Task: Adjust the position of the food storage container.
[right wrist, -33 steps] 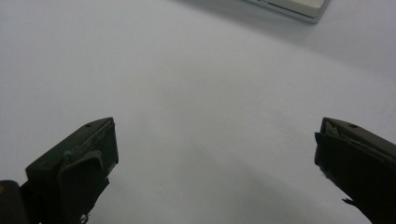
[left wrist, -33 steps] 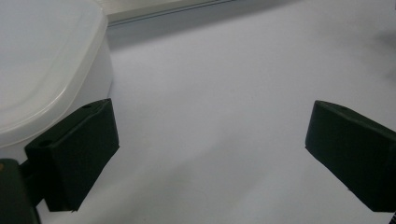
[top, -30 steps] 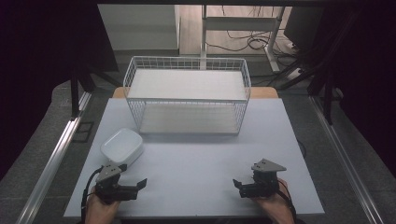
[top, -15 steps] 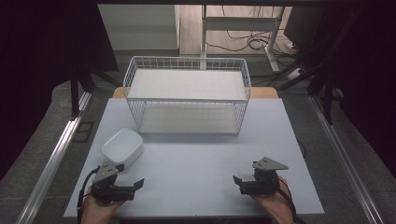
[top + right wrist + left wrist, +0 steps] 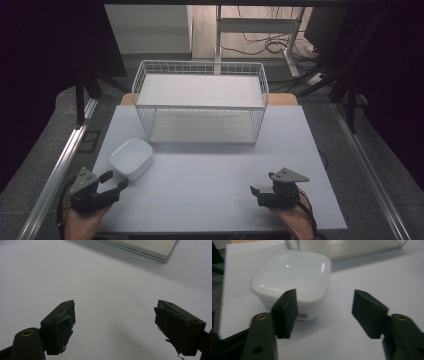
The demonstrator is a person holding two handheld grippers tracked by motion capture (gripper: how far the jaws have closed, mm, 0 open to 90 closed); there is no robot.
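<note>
Near edge of the table (image 5: pixel 210 200): I see the left gripper (image 5: pixel 114 184) at bottom left, jaws partly apart and just been closing, nothing between the pads. It points up and to the right at the white lidded container (image 5: pixel 131 157), which sits just beyond the fingertips; from the left gripper view one jaw overlaps the container's (image 5: pixel 292 277) near corner, but I cannot tell if it touches.

Right gripper (image 5: pixel 256 192) at bottom right, jaws wide though easing inward, holding nothing (bare table (image 5: pixel 105 290) between them).

Container: rounded square, no clear long axis, set corner-on to me, lid up, on the left half of the table. Left gripper view is blurred.

Farther back stands the white wire basket (image 5: pixel 200 107); the right gripper view crops its base.
</note>
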